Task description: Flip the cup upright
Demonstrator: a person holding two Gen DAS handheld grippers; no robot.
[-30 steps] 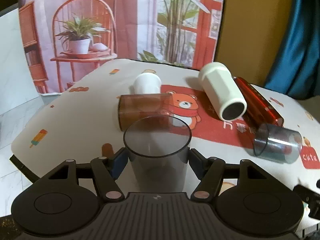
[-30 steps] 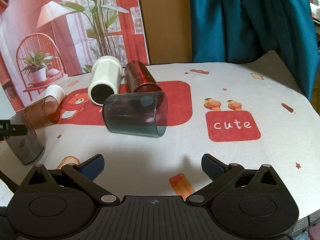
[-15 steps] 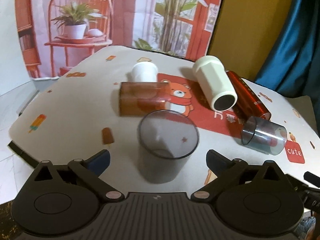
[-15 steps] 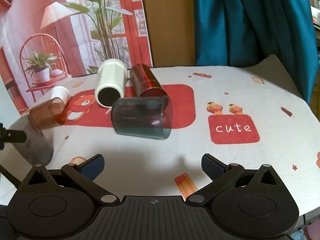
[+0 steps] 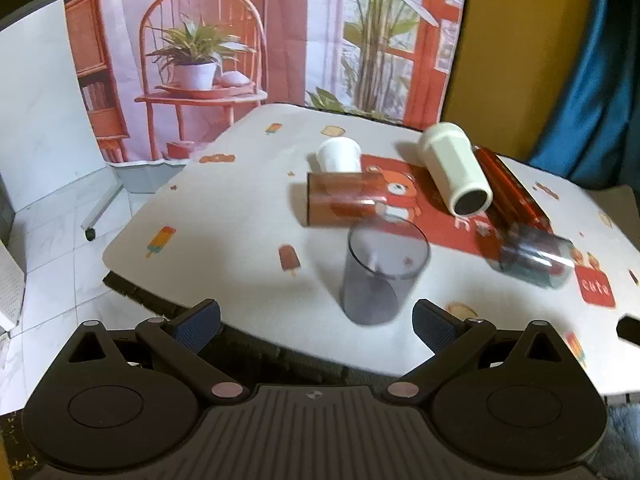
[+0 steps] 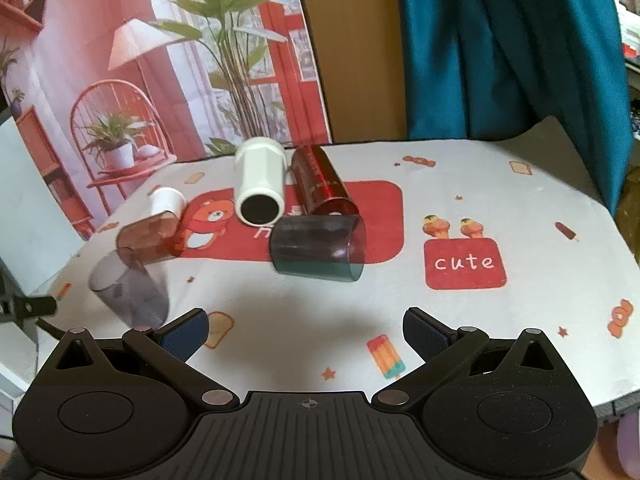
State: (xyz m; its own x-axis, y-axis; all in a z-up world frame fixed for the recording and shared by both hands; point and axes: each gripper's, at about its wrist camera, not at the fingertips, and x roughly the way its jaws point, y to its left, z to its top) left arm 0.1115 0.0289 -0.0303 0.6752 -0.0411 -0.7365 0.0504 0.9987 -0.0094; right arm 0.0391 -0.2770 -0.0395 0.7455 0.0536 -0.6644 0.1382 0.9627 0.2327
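Left gripper (image 5: 316,320), jaws spread, holds nothing. Smoky cup (image 5: 382,270) stands upright, mouth up, axis vertical, near the table's (image 5: 224,216) front-left edge.

Both wrist views share the table (image 5: 240,208).

The left hand-held gripper (image 5: 316,322) is showing a matte black body with a ribbed centre plate, two round discs, silver pivot screws and blue textured finger pads (image 5: 198,320). The right hand-held gripper (image 6: 306,330) is looking identical, blue pads (image 6: 426,334) included.
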